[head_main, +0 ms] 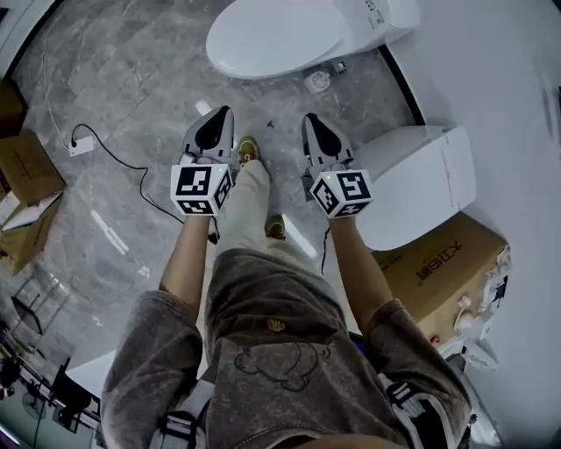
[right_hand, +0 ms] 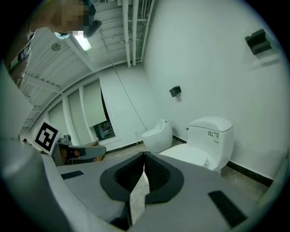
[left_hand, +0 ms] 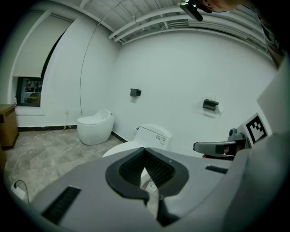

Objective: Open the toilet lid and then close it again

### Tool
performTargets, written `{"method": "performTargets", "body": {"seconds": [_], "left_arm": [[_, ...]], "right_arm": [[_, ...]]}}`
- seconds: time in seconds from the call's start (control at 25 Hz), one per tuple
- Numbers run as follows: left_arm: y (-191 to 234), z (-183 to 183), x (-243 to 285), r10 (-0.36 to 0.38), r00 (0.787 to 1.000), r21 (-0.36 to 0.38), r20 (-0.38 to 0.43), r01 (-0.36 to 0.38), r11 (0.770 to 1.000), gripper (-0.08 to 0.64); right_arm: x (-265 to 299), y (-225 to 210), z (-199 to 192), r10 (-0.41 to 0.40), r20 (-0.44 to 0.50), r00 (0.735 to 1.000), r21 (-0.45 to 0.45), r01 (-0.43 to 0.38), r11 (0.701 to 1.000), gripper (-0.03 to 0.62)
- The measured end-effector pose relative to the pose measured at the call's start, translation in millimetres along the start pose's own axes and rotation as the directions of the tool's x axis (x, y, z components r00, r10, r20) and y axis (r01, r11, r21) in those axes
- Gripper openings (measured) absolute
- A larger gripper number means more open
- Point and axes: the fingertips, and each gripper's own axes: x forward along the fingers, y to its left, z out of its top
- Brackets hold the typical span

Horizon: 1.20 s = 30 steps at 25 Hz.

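1. A grey marble-patterned floor [head_main: 131,79] is bounded by white walls. Cardboard boxes [head_main: 26,175] are stacked at the left edge of the head view, and a printed carton [head_main: 438,267] lies at its lower right.
2. The toilet [head_main: 368,22] is set at the top centre of the head view, with its tank against the wall. Its lid [head_main: 272,39] is lowered flat over the bowl.
3. The left gripper [head_main: 225,111] is held left of centre and pointed towards the toilet, well apart from the lid. Its jaws are pressed together, and nothing is gripped between them.
4. The right gripper [head_main: 308,117] is held beside it, right of centre. Its jaws are likewise closed on nothing.
5. A second white toilet [head_main: 421,180] is seen just right of the right gripper. An egg-shaped toilet [left_hand: 94,129] is seen farther back, at centre left of the left gripper view.
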Motion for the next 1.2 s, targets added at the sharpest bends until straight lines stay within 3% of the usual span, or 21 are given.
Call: {"method": "performTargets", "body": {"seconds": [0.36,0.6,0.76,0.92,1.2], "left_arm": [[69.4,-109.2,129.0,0.005,0.997,-0.014,-0.074,-0.006,1.000,0.008],[97.6,-199.9,192.0,0.013,0.988,-0.016,-0.155,-0.015,1.000,0.008],[109.5,-235.4,214.6,0.021,0.985,-0.027,-0.171,-0.026,0.999,0.008],[119.6,-258.4,228.5,0.022,0.981,-0.030,-0.190,-0.028,0.999,0.008],[125.0,-267.0,242.6,0.008,0.979,-0.047,-0.201,-0.018,0.999,0.008]], "right_arm": [[112.9,-66.2,-122.6,0.008,-0.140,0.990,0.015,-0.006,1.000,0.028],[180.2,-103.2,-207.4,0.020,-0.191,0.981,0.039,-0.013,0.999,0.027],[209.0,-115.6,-250.8,0.015,-0.226,0.974,0.055,-0.003,0.998,0.028],[228.3,-119.7,-276.1,0.009,-0.253,0.967,0.056,0.005,0.998,0.028],[247.5,-124.2,-273.7,0.019,-0.253,0.967,0.060,-0.004,0.998,0.028]]}}
